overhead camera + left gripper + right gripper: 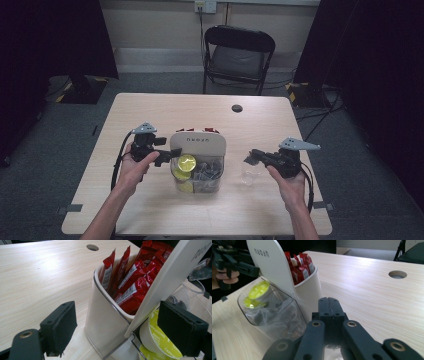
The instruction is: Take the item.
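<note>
Trouble lay chiefly in the thin film I carried: my right gripper [251, 156] had its fingers [329, 307] pressed fully together, and they seemed to pinch only the top edge of a clear packet [248, 172] that hung just beside the organiser [197, 145], to its right and low over the worktop [165, 110]. With so little of the edge in the grip, I judged the packet could slip out or swing and catch on the rim of the clear front bin [274, 315] before it went in. My left gripper [167, 156] was at the organiser's left side, its fingers [62, 325] spread wide and gripping nothing. One finger stood outside the white rear wall and the other close to a yellow-lidded capsule [187, 161] in the bin. If those fingers closed carelessly or pushed sideways, I thought the organiser might slide or tip, or the capsule be knocked off the others below it. The bin itself was crowded with capsules and crumpled clear wrappers, which left little free room for another packet. The tall white back panel and the red sachets [132, 285] packed upright behind it blocked any approach from the far side. Farther off, a round cable hole [237, 108] sat in the worktop and a black folding chair [239, 52] stood beyond it, neither of them in my way.
</note>
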The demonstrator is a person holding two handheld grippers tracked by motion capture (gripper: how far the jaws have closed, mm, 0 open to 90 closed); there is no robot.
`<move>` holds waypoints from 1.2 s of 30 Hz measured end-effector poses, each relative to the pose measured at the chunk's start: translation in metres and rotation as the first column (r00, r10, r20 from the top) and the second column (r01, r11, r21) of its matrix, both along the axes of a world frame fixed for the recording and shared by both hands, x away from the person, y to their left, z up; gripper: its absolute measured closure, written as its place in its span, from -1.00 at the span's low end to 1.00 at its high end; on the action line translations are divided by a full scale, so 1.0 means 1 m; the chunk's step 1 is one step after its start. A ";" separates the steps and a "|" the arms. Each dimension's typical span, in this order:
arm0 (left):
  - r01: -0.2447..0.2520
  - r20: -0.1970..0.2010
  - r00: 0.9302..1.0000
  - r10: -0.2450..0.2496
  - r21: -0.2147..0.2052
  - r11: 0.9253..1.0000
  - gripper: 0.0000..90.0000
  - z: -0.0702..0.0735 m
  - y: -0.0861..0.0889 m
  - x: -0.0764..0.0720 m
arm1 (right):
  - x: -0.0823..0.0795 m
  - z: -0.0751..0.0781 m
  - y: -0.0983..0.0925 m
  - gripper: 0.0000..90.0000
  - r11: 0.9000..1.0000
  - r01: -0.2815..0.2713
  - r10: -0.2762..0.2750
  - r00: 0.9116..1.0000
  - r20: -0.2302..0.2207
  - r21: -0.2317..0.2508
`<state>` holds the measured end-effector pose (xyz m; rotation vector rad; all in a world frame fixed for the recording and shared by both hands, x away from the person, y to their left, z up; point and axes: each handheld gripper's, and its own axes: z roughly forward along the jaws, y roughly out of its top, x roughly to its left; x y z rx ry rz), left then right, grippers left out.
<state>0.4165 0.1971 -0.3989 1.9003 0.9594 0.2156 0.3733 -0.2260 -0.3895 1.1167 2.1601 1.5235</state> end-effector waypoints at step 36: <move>-0.007 -0.007 1.000 0.007 -0.012 1.000 -0.65 -0.001 0.000 0.000 | 0.001 -0.025 -0.001 0.80 0.999 0.010 -0.012 0.998 -0.069 -0.032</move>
